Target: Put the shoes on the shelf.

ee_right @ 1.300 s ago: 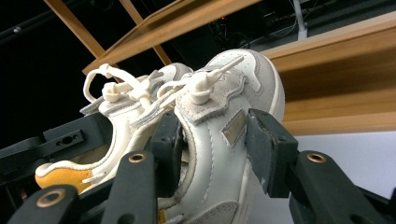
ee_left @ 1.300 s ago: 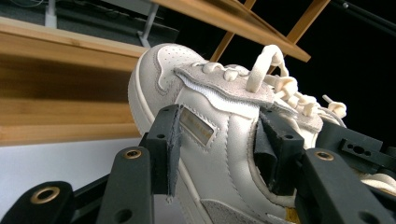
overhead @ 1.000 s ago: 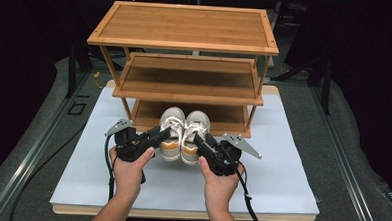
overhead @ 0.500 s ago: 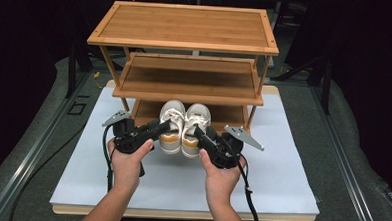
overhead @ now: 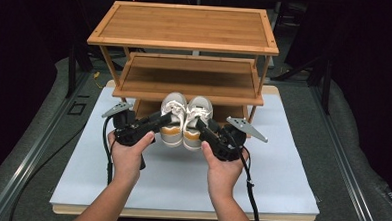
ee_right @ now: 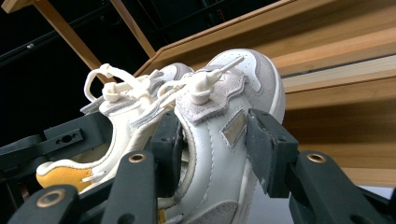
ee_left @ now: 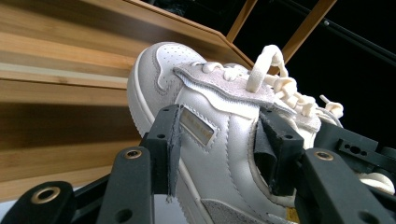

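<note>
Two white sneakers with yellow heel linings are held side by side in the air, toes toward the bamboo shoe rack. My left gripper is shut on the left sneaker; in the left gripper view the pads clamp the left sneaker across its side wall. My right gripper is shut on the right sneaker; the right gripper view shows both jaws pressing the right sneaker, with the left sneaker beside it. The toes hang level with the middle shelf's front edge.
The three-tier rack stands at the back of a white table mat. Its top shelf and middle shelf carry nothing. The bottom shelf is mostly hidden behind the shoes. Dark floor and metal rails flank the table.
Both grippers have lifted the pair of sneakers upward and a little toward the rack; the shoes now hang higher, in front of the middle shelf's edge.
</note>
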A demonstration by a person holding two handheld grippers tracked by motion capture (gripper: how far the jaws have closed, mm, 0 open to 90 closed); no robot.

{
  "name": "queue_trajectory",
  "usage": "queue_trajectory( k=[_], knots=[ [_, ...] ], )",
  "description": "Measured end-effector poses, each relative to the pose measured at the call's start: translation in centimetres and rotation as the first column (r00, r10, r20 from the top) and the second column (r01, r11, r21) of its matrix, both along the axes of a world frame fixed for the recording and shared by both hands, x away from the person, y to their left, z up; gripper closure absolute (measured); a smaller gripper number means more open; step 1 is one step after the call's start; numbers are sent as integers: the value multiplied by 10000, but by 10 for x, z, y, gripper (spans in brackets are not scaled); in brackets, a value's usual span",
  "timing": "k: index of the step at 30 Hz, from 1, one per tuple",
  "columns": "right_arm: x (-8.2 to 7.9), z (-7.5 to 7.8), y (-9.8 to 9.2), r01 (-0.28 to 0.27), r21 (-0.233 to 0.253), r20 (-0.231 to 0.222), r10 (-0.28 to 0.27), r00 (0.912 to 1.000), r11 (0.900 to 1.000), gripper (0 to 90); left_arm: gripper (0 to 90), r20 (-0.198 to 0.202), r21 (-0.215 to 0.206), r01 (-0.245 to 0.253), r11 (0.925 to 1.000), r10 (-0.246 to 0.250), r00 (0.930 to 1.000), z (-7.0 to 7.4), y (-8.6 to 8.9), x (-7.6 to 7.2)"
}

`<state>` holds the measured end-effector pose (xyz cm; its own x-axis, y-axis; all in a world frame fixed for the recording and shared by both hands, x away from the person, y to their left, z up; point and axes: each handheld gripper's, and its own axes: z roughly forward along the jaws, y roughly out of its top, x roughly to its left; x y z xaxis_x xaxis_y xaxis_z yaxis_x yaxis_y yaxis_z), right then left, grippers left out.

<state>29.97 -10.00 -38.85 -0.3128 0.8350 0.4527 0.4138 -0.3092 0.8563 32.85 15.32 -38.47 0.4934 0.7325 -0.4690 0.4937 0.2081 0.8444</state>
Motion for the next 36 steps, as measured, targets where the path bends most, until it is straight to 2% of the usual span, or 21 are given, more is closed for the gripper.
queue_trajectory(
  k=[3, 4, 5, 6, 7, 8, 12, 13, 15, 17, 27, 30, 36],
  knots=[
    [2, 2, -1, -38, 1, 10, 38, 10000, 10000, 570, 543, 51, 77, 26, 10000, -27, 10000, 3, 0, 3],
    [2, 4, -2, -80, -148, -201, 77, 9998, 9999, 570, 543, 51, 77, 26, 10000, -27, 10000, 3, 0, 3],
    [5, 3, -1, -14, 28, 63, 14, 10000, 10000, 570, 543, 68, 84, 19, 10000, -20, 10000, 4, -1, 5],
    [5, 4, -1, 6, 25, 49, -6, 10000, 10000, 571, 543, 57, 67, 23, 10000, -23, 10000, 5, -1, 6],
    [5, 5, -1, 71, -155, -163, -73, 9998, 9999, 570, 542, 53, 90, 9, 10000, -10, 10000, 6, -1, 7],
    [7, 5, 0, 30, 31, 24, -30, 10000, 10000, 571, 543, 53, 104, 17, 9999, -17, 10000, 7, -1, 8],
    [11, 8, -1, 37, 30, 28, -37, 10000, 10000, 571, 542, 95, 149, 17, 9999, -18, 10000, 11, -2, 12],
    [11, 9, -2, 107, -97, -99, -108, 9999, 9999, 571, 543, 106, 156, 20, 9999, -22, 9999, 12, -2, 13],
    [14, 10, -2, 37, 75, 85, -38, 10000, 10000, 571, 543, 144, 168, 23, 9999, -25, 9999, 14, -3, 15],
    [15, 12, -2, 45, -68, 8, -45, 10000, 10000, 571, 543, 132, 127, -1, 9999, -1, 9999, 14, -3, 17],
    [31, 18, -2, -3, -189, 15, 4, 10000, 9998, 571, 544, 89, 169, -39, 9998, 38, 10000, 18, -5, 31],
    [40, 21, -3, -39, -152, 23, 39, 10000, 9999, 572, 544, 35, 67, -91, 9999, 91, 10000, 21, -4, 40],
    [54, 23, -1, 4, -267, -72, -6, 10000, 9996, 573, 544, -66, 142, -54, 9999, 55, 10000, 22, -3, 56]
  ],
)
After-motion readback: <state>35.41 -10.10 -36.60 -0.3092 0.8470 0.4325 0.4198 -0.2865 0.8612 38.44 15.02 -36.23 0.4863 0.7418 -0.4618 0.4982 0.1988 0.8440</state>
